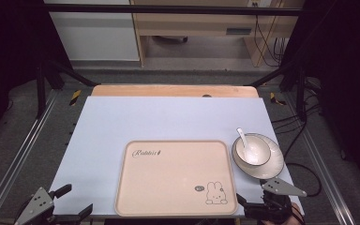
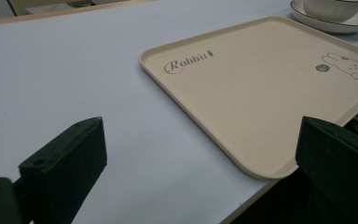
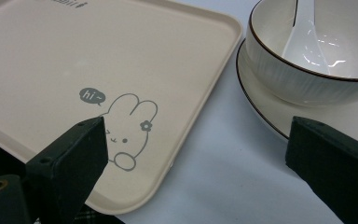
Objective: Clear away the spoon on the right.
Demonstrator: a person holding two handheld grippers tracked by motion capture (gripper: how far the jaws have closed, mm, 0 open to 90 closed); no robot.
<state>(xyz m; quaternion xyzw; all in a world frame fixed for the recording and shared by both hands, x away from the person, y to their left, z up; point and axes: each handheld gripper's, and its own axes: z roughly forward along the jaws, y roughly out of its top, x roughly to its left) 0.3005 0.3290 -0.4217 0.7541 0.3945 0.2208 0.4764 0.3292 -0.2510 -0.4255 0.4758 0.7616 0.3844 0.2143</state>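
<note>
A beige tray [image 1: 168,183] printed with a rabbit and the word "Rabbit" lies empty at the front middle of the table. To its right a white bowl [image 1: 251,151] with a dark rim sits on a matching plate [image 1: 273,166], a white spoon [image 1: 242,138] resting in the bowl. My left gripper [image 1: 76,201] is open at the front left corner, empty, facing the tray [image 2: 261,93]. My right gripper [image 1: 255,198] is open at the front right, hovering over the gap between the tray's rabbit corner [image 3: 74,56] and the plate [image 3: 268,112], with the bowl [image 3: 298,81] and spoon [image 3: 305,42] just ahead.
A pale blue mat [image 1: 168,119] covers the table, with a strip of wood [image 1: 173,90] showing at the far edge. Black frame posts [image 1: 40,84] stand at both back corners, and cables [image 1: 304,168] trail on the floor to the right.
</note>
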